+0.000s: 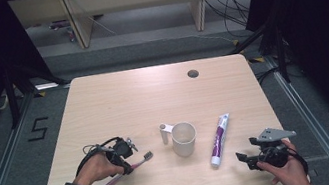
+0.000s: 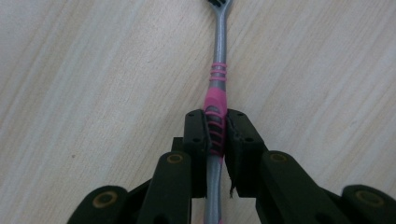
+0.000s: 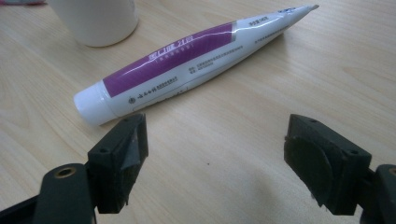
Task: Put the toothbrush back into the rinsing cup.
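Left claw [image 2: 216, 133], lower left of the high view: jaws closed on the pink grip of the toothbrush [image 2: 218, 84], whose bristle end points to the upper edge of the left gripper view. Toothbrush lies along the table [image 1: 118, 100]. Right claw [image 3: 215, 163], lower right of the high view: jaws wide apart, holding nothing, just short of the capped end of the toothpaste tube [image 3: 187, 60]. White cup [image 1: 183, 139] stands at centre of the high view, between toothbrush and tube, its handle toward the left.
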Demonstrator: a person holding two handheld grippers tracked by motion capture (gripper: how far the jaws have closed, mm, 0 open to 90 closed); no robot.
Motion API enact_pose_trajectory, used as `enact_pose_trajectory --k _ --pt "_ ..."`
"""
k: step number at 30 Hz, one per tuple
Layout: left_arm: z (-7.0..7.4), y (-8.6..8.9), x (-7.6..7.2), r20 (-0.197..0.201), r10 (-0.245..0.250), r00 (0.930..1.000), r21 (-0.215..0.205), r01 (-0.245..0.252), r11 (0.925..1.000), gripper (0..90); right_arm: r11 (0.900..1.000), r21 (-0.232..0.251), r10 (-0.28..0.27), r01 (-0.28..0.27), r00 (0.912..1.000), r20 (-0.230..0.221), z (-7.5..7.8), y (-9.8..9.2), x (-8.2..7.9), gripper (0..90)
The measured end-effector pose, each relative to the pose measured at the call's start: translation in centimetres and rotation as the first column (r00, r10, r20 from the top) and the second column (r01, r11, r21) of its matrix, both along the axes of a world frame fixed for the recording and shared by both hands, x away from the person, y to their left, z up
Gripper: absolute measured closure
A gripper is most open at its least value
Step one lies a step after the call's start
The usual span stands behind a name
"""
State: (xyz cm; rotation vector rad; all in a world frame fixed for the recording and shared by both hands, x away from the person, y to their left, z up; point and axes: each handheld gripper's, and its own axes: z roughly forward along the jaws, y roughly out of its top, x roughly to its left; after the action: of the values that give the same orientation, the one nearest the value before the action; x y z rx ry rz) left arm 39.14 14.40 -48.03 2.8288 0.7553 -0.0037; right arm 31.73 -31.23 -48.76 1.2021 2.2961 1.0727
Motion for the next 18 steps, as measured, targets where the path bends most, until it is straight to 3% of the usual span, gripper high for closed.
enact_pose_trajectory --k 7,11,13,14,15,16,18 --pt "0.2 -0.7 0.1 -0.006 -0.007 1.0 0.055 0.007 0.9985 79.3 1.0 0.01 0.002 -0.002 0.9999 -0.013 0.0 0.0 0.0 22.7" --pt "0.2 -0.9 0.0 -0.004 -0.015 0.9999 0.063 0.015 0.9979 79.4 1.0 -0.001 0.005 -0.005 1.0 -0.003 0.0 0.0 0.0 22.7" --pt "0.4 -0.9 -0.1 0.009 -0.015 0.9998 0.055 0.014 0.9984 79.4 1.0 0.017 -0.007 0.007 0.9996 -0.028 0.0 0.1 -0.1 22.8" --pt "0.4 -0.9 -0.1 0.009 -0.015 0.9998 0.055 0.014 0.9984 79.4 1.0 0.017 -0.007 0.007 0.9996 -0.028 0.0 0.1 -0.1 22.8" --pt "0.7 -0.7 -0.1 0.012 -0.005 0.9999 0.037 0.004 0.9993 79.4 1.0 0.004 0.002 -0.002 1.0 0.003 0.0 -0.1 0.0 22.9" --pt "0.8 -0.6 0.0 0.022 -0.003 0.9998 0.03 0.002 0.9996 79.4 1.0 0.016 -0.003 0.003 0.9999 -0.015 0.1 0.0 -0.1 22.9" --pt "1.0 -0.4 0.0 0.039 0.006 0.9992 0.017 -0.007 0.9998 79.4 1.0 0.013 0.005 -0.005 1.0 -0.006 0.0 -0.1 0.0 22.9"
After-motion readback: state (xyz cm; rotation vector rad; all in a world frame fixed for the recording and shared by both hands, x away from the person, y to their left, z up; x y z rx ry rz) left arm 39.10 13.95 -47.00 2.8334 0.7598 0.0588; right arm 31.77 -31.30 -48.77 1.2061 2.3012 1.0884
